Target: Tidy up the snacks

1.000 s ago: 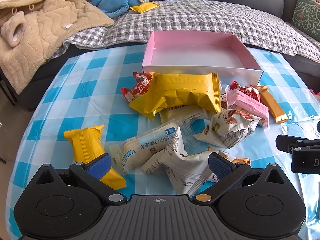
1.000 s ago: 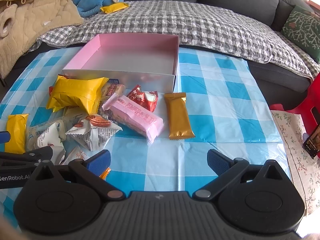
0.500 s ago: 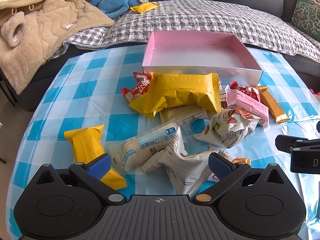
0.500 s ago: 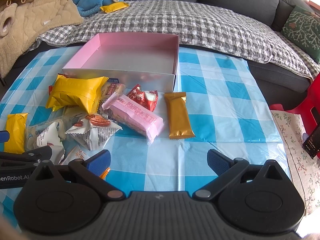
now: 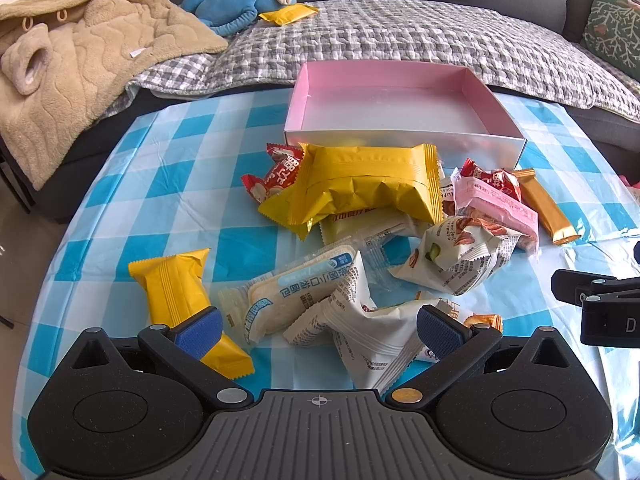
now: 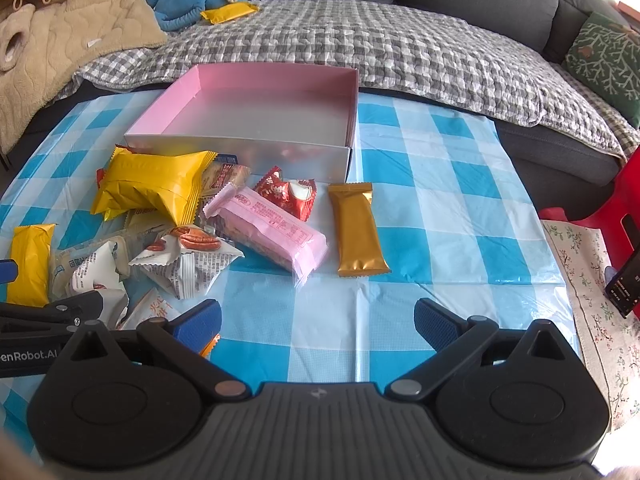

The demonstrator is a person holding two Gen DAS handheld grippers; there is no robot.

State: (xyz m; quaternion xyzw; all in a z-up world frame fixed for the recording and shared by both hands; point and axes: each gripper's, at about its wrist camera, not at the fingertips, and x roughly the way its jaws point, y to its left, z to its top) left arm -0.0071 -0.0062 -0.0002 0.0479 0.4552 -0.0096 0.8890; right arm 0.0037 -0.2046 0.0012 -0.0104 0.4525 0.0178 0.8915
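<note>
An empty pink box [image 5: 400, 100] [image 6: 260, 104] stands at the far side of the blue-checked table. In front of it lies a heap of snack packs: a big yellow pack [image 5: 368, 188] [image 6: 152, 184], a pink bar [image 6: 276, 232], a gold bar [image 6: 358, 232] [image 5: 546, 208], red candies [image 6: 290, 194], white nut packs [image 5: 456, 256] and a small yellow pack [image 5: 176, 292]. My left gripper [image 5: 318, 326] hangs open over a white pack [image 5: 372, 332] at the near edge of the heap. My right gripper [image 6: 316, 322] is open over bare tablecloth, right of the heap.
A sofa with a grey checked cover [image 6: 360, 40] runs behind the table, bearing a beige fleece garment [image 5: 80, 60], a blue plush toy [image 5: 240, 4] and another yellow pack [image 5: 288, 14]. A red stool [image 6: 616, 200] and a floral cloth [image 6: 592, 280] sit beyond the table's right edge.
</note>
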